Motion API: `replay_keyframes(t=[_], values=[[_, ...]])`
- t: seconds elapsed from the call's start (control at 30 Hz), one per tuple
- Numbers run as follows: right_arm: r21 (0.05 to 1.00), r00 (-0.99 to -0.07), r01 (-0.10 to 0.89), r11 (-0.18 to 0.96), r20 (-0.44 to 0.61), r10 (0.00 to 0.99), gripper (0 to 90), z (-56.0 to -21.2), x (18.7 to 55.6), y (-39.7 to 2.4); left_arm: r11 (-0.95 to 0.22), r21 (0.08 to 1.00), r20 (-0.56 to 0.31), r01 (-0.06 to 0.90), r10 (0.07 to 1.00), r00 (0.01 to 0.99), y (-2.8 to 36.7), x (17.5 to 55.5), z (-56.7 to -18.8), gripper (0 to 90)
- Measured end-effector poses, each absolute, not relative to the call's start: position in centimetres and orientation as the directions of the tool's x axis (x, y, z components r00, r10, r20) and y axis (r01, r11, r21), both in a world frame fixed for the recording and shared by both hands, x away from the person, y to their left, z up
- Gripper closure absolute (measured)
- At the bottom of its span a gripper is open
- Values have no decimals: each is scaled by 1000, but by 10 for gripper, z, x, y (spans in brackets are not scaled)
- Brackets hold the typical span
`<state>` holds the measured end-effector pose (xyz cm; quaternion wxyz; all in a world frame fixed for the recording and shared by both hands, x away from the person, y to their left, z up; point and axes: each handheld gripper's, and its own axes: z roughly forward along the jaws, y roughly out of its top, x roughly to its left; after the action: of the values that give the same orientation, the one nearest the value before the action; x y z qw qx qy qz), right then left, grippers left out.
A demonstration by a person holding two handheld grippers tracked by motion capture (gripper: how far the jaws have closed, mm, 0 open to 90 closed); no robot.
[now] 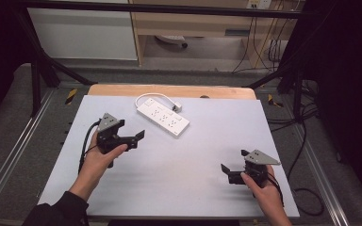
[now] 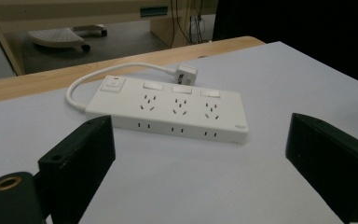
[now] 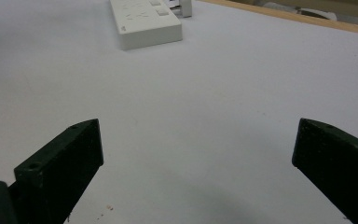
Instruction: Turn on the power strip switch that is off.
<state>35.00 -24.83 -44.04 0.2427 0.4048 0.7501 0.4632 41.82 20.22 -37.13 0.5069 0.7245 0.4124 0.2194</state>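
Both jaws wide open, nothing held. Power strip (image 2: 168,109) flat on the table (image 1: 179,174), far middle, plug (image 2: 186,74) just behind. Bring left gripper (image 1: 134,137) straight ahead, low and slow. Pinch across the narrow sides. Keep right gripper (image 1: 230,170) back.

Dim surrounds, soft shadows, mild blur

A: What blocks the table (image 1: 179,188)?

B: One thing, the white power strip (image 1: 163,117), lying far of centre, with its cord (image 1: 147,97) looping to the plug (image 1: 177,108) just behind it.

A: And elsewhere?

B: The near half and both side margins are bare; the left gripper (image 1: 131,137) and right gripper (image 1: 232,173), jaws spread, have free surface between them.
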Motion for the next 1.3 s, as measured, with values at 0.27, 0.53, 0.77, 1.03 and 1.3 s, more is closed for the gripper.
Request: replay_keyframes(t=[0.27,0.53,0.77,1.03,1.3], values=[[891,-562,381,249,9,827,23,-440,350,-246,-162,912,-80,377,831,550,187,444,-372,86],[893,-557,382,240,15,830,23,-440,348,-248,-168,910,-68,378,840,538,176,467,-374,96],[889,-553,389,243,15,833,23,-440,348,-249,-174,910,-57,376,845,532,167,482,-374,100],[891,-548,387,237,15,836,21,-440,347,-250,-171,916,-49,362,850,524,160,497,-369,103],[887,-550,387,251,4,835,21,-440,347,-249,-172,917,-31,360,869,494,156,515,-371,103]])
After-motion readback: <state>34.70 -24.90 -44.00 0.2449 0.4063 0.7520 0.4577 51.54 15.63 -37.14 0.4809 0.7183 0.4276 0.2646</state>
